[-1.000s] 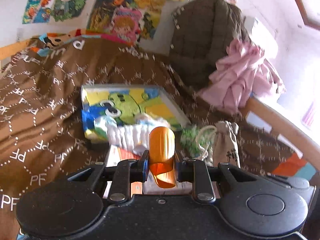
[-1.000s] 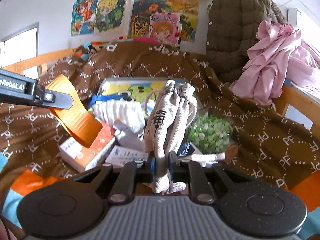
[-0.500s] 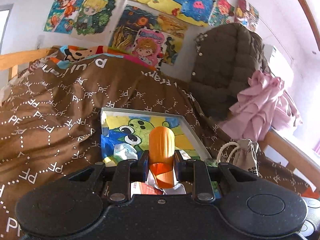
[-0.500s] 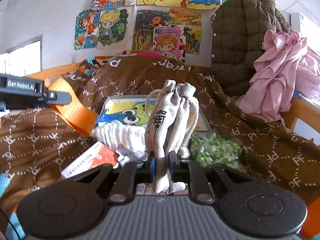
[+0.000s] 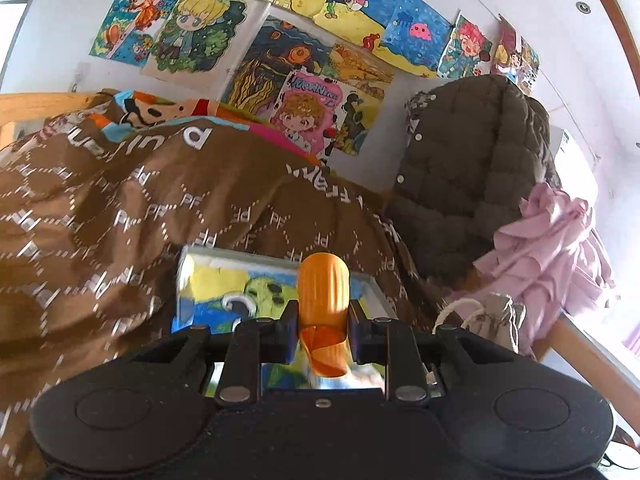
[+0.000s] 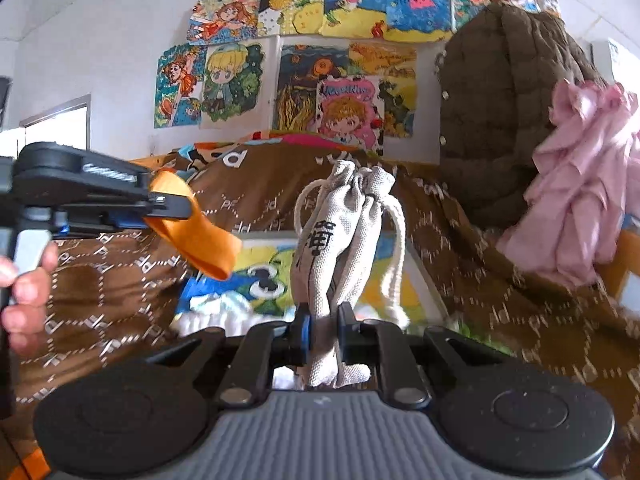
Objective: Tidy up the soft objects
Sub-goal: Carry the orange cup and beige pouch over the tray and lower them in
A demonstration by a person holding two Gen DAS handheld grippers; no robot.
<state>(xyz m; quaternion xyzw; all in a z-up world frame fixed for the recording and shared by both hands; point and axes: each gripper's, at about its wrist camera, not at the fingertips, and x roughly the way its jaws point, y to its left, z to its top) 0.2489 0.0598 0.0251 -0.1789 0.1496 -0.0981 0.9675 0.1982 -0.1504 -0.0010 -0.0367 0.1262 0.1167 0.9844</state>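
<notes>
**A:** Both grippers are lifted higher than a second ago, so the clutter on the bed is mostly lost below the frame. An orange strap is pinched in the left gripper, a grey drawstring pouch is clamped upright in the right gripper.

**B:** Agreed, both are carried above the cartoon frog box. Behind it the brown quilt is seen, then a padded jacket and the wall drawings.

Black left gripper, grey-ribbed right gripper, silver screws.
</notes>
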